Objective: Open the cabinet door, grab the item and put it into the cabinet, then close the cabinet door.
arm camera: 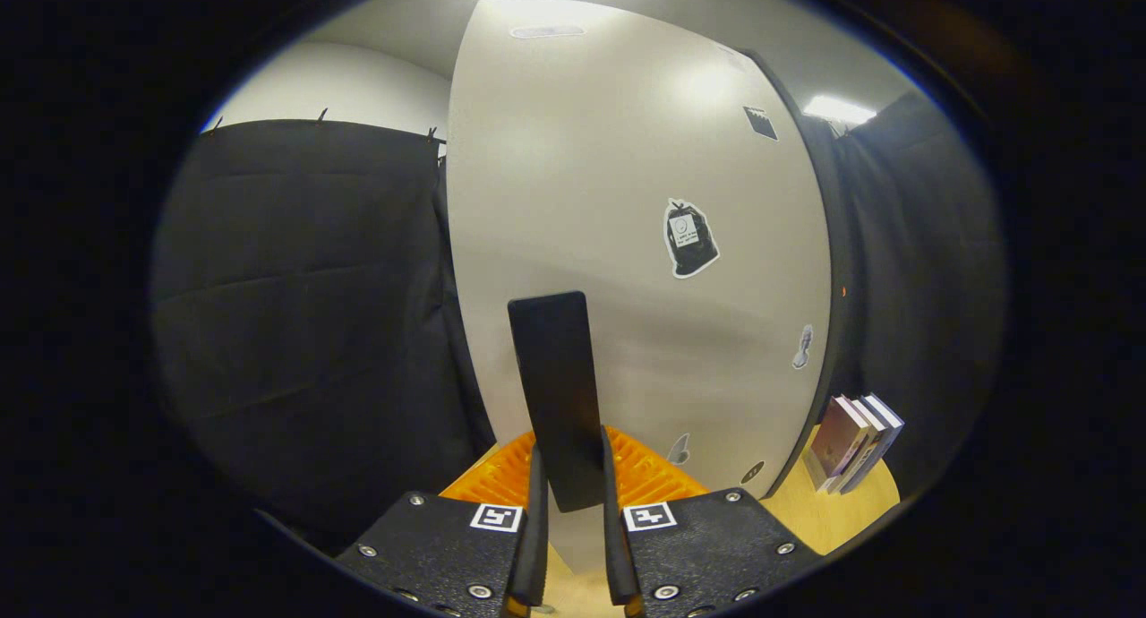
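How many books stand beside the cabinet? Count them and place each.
3 books, leaning together upright on the wooden surface just right of the white cabinet door, beyond the gripper, which is shut on a black flat item. More may be hidden behind.

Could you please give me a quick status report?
Gripper shut on flat black rectangular item. White cabinet door right ahead, looks closed. Orange ribbed rack below the item, stacked books beside the cabinet.

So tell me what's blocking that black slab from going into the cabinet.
The claw is shut on the flat black item, held upright. Right ahead stands the cabinet's white door, which looks closed and covers the way in. An orange ridged rack sits low, just beyond the fingers.
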Available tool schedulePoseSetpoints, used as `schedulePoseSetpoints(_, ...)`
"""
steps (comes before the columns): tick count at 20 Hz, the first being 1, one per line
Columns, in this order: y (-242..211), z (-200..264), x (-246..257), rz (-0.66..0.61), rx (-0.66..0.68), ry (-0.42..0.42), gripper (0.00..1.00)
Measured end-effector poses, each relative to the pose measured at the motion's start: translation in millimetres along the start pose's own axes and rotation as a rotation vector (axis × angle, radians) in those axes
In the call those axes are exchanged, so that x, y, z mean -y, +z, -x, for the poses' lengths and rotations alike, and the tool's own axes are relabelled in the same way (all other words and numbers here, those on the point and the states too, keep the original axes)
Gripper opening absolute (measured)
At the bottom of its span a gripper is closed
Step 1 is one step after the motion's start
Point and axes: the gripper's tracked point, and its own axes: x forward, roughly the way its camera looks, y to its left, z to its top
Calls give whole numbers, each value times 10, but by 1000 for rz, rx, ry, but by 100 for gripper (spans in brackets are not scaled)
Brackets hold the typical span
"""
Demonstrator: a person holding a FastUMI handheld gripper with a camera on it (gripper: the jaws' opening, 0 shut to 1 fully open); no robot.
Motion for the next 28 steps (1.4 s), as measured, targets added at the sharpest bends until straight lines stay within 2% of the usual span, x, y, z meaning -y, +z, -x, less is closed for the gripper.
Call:
schedulePoseSetpoints(11,-9,61,149,-46,34,-15,27)
schedulePoseSetpoints(20,33,212,374,-30,64,-125,26)
schedulePoseSetpoints(28,24,316,595,-39,75,-227,18)
